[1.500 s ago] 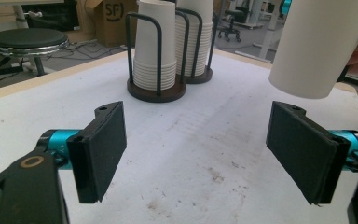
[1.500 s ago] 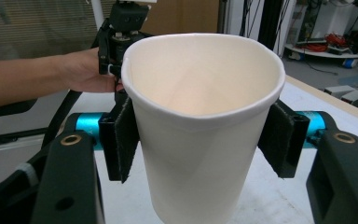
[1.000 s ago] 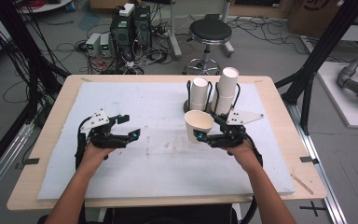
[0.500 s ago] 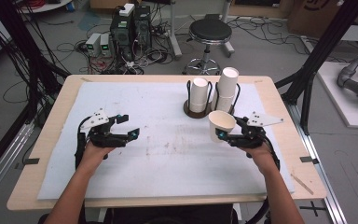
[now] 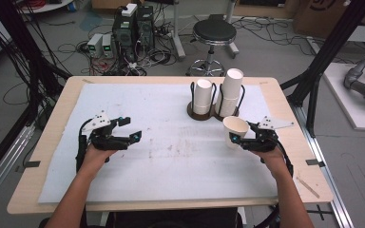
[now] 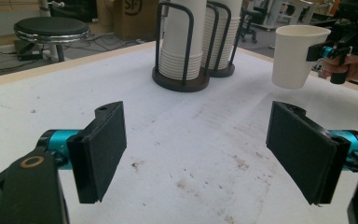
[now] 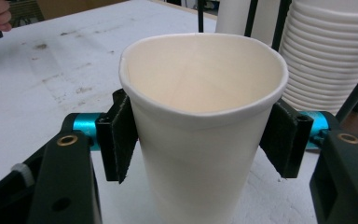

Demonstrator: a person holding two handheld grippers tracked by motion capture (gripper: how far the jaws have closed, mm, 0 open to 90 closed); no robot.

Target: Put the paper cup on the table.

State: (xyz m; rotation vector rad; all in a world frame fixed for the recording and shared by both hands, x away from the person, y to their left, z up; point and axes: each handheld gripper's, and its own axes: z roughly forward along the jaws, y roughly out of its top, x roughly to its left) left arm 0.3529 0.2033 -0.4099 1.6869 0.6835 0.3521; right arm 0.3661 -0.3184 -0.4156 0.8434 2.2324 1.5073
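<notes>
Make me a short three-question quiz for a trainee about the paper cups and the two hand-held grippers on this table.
1. True or false: the right hand-held gripper holds a single paper cup upright, its mouth facing up.
2. What lies between the pads of the left hand-held gripper?
A. a paper cup
B. nothing
C. a cable
3. Fill in: the two stacks of cups stand in a wire ____ at the far side of the table.

Key: 1 true; 2 B; 3 holder.
</notes>
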